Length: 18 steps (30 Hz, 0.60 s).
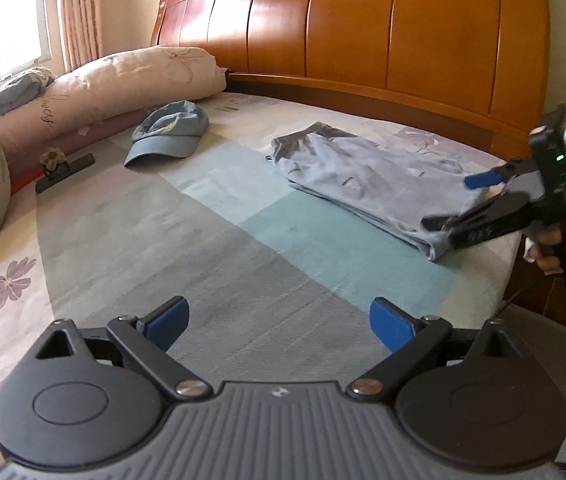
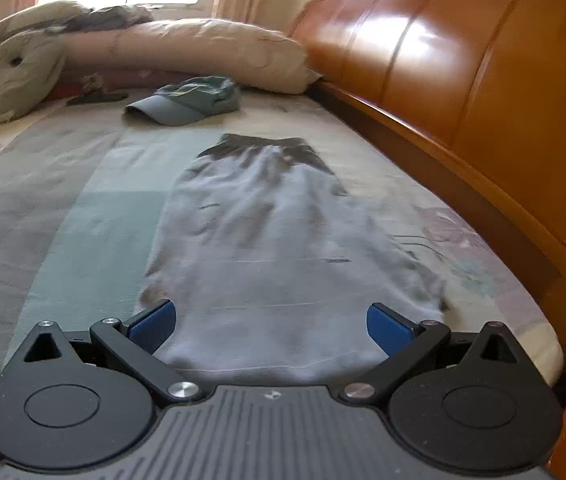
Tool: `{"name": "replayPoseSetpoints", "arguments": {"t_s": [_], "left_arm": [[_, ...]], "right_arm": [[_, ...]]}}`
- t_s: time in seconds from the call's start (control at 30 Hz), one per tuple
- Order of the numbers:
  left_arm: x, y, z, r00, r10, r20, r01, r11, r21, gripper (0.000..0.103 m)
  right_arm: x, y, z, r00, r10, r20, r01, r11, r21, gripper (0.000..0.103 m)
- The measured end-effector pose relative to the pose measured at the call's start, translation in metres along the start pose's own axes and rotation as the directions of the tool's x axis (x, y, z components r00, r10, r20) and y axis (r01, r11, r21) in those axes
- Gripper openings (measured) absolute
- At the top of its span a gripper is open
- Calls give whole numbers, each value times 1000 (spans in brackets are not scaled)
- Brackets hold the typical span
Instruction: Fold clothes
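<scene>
Both the left gripper [image 1: 279, 326] and right gripper [image 2: 271, 326] hover spread wide, empty, over pale-blue folded shorts [image 2: 279, 248] on a floral bedspread [image 1: 163, 220]; no legible labels.

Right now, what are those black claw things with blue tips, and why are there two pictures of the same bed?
They are two hand-held grabbers, one in each of a person's hands, and each carries a camera looking out along its fingers. One picture comes from the left gripper, the other from the right gripper. Both are open and hold nothing. The left camera also sees the right gripper from the side, at the near end of the garment. On the bed sheet lies a light blue folded garment. Farther off are a blue cap and rolled quilts, beside the wooden headboard.
</scene>
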State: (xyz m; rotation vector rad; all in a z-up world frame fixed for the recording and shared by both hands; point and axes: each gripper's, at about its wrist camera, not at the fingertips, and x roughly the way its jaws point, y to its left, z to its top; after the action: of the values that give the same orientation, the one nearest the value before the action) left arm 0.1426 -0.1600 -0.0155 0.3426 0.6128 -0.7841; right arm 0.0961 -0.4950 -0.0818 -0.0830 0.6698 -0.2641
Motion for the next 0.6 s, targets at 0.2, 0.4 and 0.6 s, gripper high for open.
{"name": "replayPoseSetpoints", "arguments": {"t_s": [0.2,0.4,0.6], "left_arm": [[2,-3,-1,1000,-11,-15,11,1000,-5,97],[4,-7,-2,999,-25,-22,24,1000,-7,97],[5,-7,0,998,-60,-33,59,998,-31,97]], "right_arm": [[-2,5,-11,999,22,-45,-22,1000,-9,103],[-5,-13,-9,999,38,7,-38,995,90,103],[-4,-29,-12,998,62,16,-64,987,145,103]]}}
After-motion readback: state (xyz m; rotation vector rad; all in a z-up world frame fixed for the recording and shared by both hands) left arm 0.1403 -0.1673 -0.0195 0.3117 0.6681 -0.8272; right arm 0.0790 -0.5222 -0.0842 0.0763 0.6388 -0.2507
